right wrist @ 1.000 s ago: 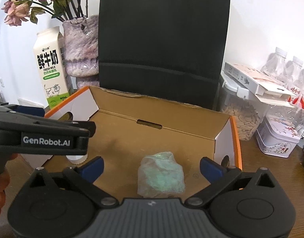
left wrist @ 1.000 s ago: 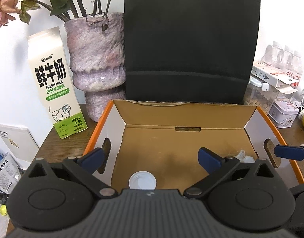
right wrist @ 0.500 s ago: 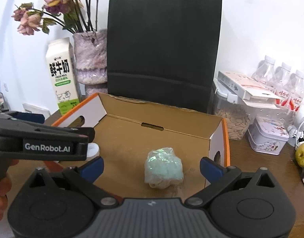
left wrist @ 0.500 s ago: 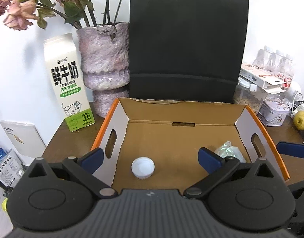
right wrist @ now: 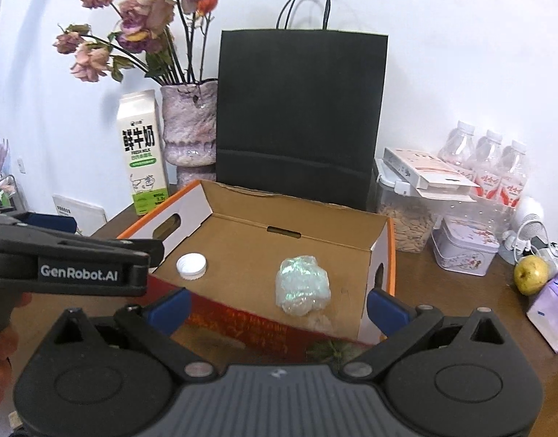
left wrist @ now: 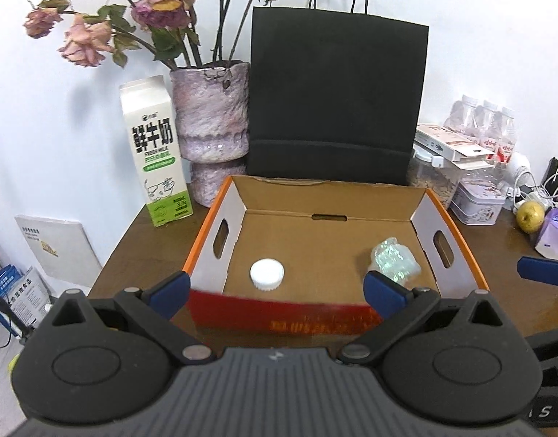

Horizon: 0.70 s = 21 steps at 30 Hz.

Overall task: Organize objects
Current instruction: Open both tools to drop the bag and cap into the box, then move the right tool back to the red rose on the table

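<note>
Grippers, left (left wrist: 275, 287) and right (right wrist: 277, 306), are hanging wide open, empty, just short of the box (left wrist: 326, 202), where a cap (left wrist: 266, 273) and crinkly wad (left wrist: 393, 260) are sitting inside.

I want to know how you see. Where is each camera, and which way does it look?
Left wrist: sits on the left gripper, looking forward into the cardboard box; its own open fingers show.
Right wrist: sits on the right gripper, facing the same box from the right; the left gripper and a hand show.
Both see the white cap, wrapped bundle and black bag.
</note>
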Available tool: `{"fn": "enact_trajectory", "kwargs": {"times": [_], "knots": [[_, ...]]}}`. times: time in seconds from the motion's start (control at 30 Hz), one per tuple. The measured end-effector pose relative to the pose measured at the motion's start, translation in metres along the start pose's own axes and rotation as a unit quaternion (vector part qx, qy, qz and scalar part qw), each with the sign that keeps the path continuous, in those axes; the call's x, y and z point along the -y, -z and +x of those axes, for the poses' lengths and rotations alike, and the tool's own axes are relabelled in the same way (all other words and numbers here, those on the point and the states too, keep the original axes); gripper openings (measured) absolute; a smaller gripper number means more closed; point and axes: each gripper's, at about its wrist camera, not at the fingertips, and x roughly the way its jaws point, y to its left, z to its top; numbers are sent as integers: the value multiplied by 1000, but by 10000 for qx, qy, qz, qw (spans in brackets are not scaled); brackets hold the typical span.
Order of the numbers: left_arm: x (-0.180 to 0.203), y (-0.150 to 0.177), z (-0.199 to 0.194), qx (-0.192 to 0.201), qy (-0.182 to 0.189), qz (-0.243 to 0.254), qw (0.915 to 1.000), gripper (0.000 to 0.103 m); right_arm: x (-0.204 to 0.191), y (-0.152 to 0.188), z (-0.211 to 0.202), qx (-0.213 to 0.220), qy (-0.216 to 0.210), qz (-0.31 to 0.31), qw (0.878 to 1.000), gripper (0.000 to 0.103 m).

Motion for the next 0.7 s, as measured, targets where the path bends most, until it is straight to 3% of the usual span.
{"fn": "enact_trajectory", "kwargs": {"times": [0.7], "knots": [[-10, 70, -96, 122, -113, -72, 9998, 103, -12, 68, -102, 212, 30, -1, 9998, 103]]}}
